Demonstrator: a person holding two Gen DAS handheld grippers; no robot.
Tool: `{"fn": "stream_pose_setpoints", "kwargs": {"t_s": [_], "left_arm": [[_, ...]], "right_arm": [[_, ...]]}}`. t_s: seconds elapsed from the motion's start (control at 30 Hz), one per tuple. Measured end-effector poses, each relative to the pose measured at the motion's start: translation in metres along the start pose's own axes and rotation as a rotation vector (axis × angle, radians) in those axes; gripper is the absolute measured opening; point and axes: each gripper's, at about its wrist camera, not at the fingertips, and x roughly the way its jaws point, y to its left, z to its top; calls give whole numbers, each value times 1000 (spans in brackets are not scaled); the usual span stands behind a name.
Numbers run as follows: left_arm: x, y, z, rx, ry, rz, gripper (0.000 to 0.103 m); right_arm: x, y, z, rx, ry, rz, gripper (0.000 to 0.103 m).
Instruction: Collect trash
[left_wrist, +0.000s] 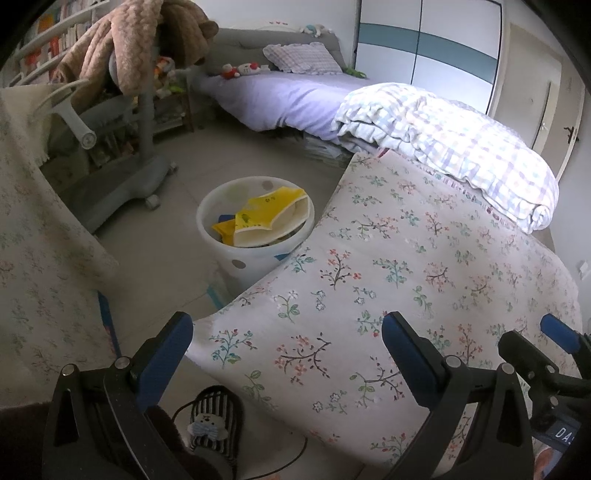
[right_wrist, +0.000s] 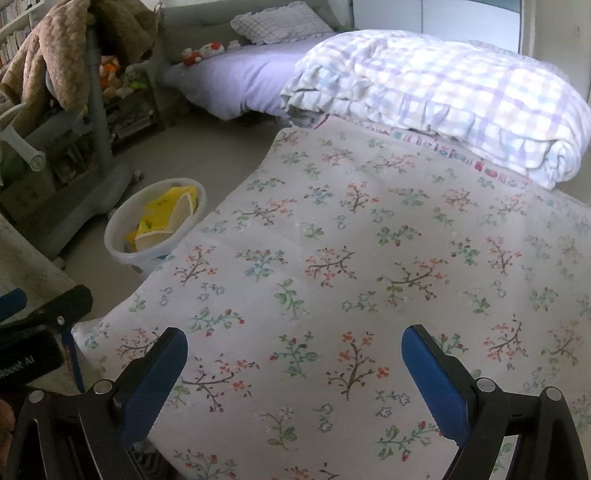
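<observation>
A white dotted trash bin stands on the tiled floor beside the floral-covered table. It holds a yellow and white packet and other scraps. It also shows in the right wrist view at the left. My left gripper is open and empty, above the table's near corner. My right gripper is open and empty over the floral cloth. The right gripper's fingers show at the far right of the left wrist view.
A grey wheeled chair draped with a brown blanket stands behind the bin. A bed with a folded checked quilt lies beyond. A second floral-covered surface is at left. A striped slipper is on the floor below.
</observation>
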Motion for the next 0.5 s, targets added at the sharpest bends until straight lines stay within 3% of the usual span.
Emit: {"fn": "stream_pose_setpoints", "kwargs": {"t_s": [0.3, 0.5], "left_arm": [[1, 0, 0, -3, 1, 15, 103], [-1, -4, 0, 12, -2, -14, 103]], "right_arm": [[3, -2, -1, 0, 5, -15, 97], [6, -4, -1, -5, 11, -18, 97]]}}
